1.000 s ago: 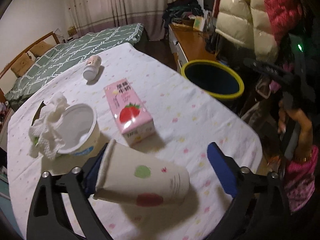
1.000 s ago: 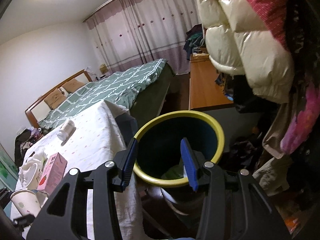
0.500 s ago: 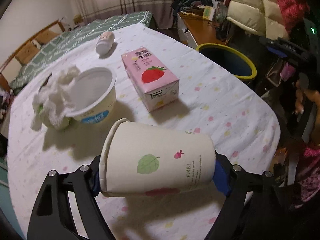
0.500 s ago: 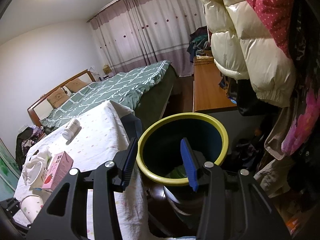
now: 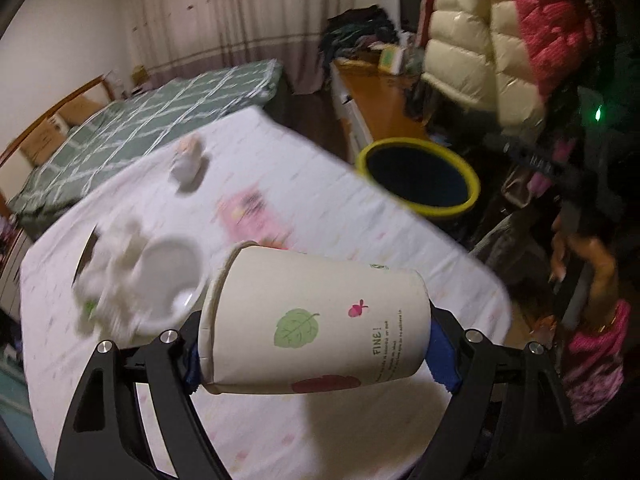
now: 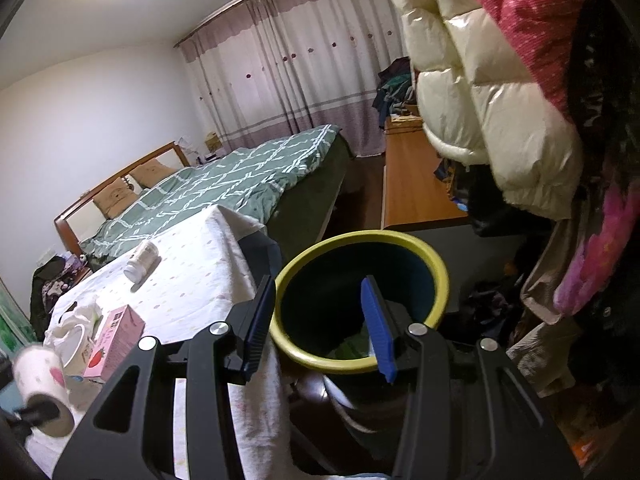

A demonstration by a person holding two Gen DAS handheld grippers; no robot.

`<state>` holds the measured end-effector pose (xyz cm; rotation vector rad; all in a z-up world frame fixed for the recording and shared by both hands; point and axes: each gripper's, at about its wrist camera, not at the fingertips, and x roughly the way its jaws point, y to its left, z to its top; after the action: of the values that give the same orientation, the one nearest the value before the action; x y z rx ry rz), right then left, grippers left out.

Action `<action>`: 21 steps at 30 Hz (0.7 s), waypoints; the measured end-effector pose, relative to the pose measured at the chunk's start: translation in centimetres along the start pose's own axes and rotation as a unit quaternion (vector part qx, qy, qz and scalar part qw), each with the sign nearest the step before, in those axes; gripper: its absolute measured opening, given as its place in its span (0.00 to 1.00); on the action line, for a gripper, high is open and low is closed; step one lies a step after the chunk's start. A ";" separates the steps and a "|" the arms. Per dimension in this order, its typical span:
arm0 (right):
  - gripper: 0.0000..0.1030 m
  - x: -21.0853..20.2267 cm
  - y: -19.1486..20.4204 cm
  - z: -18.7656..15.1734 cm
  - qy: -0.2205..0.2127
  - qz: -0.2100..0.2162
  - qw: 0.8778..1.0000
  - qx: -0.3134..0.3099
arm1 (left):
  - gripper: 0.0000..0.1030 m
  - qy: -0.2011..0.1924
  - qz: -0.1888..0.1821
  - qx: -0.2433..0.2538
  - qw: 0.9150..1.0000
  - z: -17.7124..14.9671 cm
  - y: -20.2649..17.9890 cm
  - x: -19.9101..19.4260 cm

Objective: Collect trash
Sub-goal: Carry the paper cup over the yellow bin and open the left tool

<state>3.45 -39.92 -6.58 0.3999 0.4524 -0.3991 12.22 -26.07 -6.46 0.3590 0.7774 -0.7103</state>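
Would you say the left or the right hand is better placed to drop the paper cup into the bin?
Left. The left tongs are shut on the paper cup, held sideways above the table, with the yellow-rimmed bin just beyond the table edge. The right tongs hang open and empty over the bin.

Bench on my left, bin beside its right edge, bed behind.
I see the tub (image 6: 74, 340) and carton (image 6: 114, 334) side by side on the bench (image 6: 192, 276), the bottle (image 6: 140, 266) lying farther back; I hold the paper cup (image 5: 316, 320) sideways above the bench's near end, and the bin (image 6: 360, 300) sits right of it, before the bed (image 6: 224, 184).
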 end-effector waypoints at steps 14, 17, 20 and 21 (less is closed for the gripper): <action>0.42 -2.6 -6.0 0.7 -0.030 -0.081 0.996 0.023 | 0.80 0.033 -0.094 0.060 0.993 14.8 -11.2 14.3; 0.42 -3.0 -7.1 0.6 -0.032 -0.094 0.995 0.029 | 0.80 0.041 -0.091 0.061 0.993 16.0 -12.9 17.7; 0.42 -3.1 -7.9 0.6 -0.030 -0.101 0.994 0.034 | 0.87 0.050 -0.085 0.059 0.993 16.6 -14.2 20.4; 0.42 -3.1 -7.9 0.5 -0.029 -0.102 0.994 0.035 | 0.91 0.052 -0.085 0.059 0.993 16.6 -14.4 20.9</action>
<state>-2.52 -46.03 -6.84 0.4095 0.4245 -0.6257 21.06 -54.64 -11.45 0.4431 0.8734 -0.9051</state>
